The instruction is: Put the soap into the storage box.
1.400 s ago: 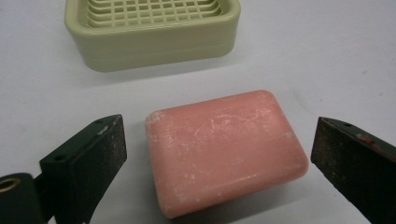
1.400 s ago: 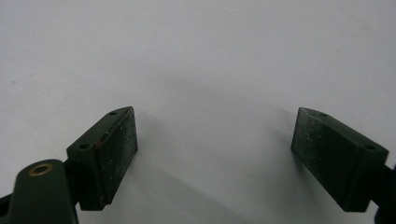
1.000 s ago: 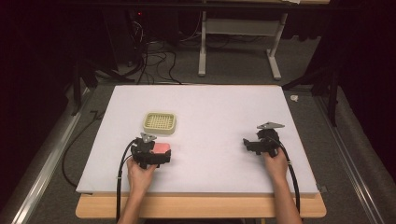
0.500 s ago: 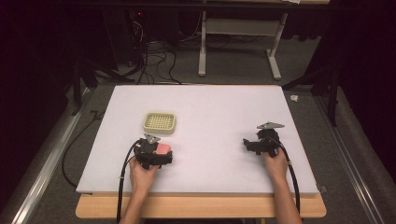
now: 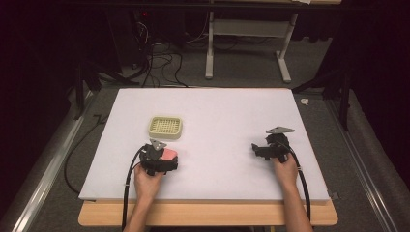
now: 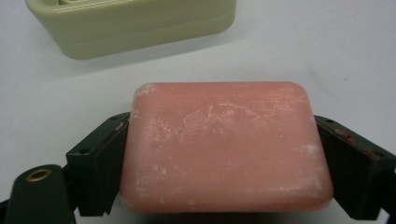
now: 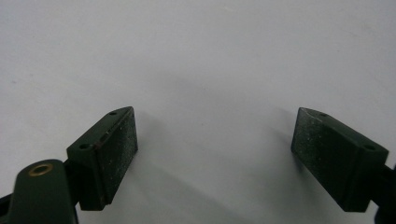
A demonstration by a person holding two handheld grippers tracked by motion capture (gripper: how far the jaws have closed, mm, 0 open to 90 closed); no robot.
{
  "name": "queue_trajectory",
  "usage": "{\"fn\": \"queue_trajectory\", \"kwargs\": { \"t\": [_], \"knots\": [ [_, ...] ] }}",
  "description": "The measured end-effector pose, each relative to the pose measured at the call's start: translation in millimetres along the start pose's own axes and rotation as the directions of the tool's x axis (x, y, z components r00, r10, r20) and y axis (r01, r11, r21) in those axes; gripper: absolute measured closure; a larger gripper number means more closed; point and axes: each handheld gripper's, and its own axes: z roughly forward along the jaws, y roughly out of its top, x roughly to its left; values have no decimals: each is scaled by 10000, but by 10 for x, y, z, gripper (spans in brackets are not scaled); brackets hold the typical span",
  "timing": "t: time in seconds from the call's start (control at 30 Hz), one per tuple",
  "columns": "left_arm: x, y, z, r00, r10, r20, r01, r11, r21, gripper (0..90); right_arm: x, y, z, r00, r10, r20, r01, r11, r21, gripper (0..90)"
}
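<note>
While the left gripper (image 6: 224, 154) sits near the white board's (image 5: 222, 111) front-left edge, its jaws pinch a pink soap bar (image 6: 224, 144) on both short sides, w/ the soap's near end cut off at the frame bottom. Green soap dish (image 5: 165, 127) just beyond, top cropped in left gripper view. Right gripper (image 7: 215, 154), nr the front-right edge: jaws spread wide, nothing btwn, just above bare board.

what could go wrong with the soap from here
The soap is held between the left gripper by its two short ends alone; its smooth, chalky surface could let it slip out if lifted. The dish sits close ahead and looks light, so a low approach may push it across the table. The right gripper is open and far off, unable to steady anything.
</note>
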Motion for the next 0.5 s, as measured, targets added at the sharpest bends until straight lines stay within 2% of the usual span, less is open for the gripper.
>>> {"fn": "queue_trajectory", "kwargs": {
  "t": [0.13, 0.5],
  "knots": [
    [-14, -18, -9, 9998, 178, 59, -177, 9998, -119, 136, 0, 0, 0, 10000, 6, -6, -6, 10000, 1, 152],
    [-25, 6, -57, 9993, 290, 227, -285, 9993, -230, 138, 0, 0, 0, 10000, -3, -6, 3, 10000, -2, 153]
  ]
}}
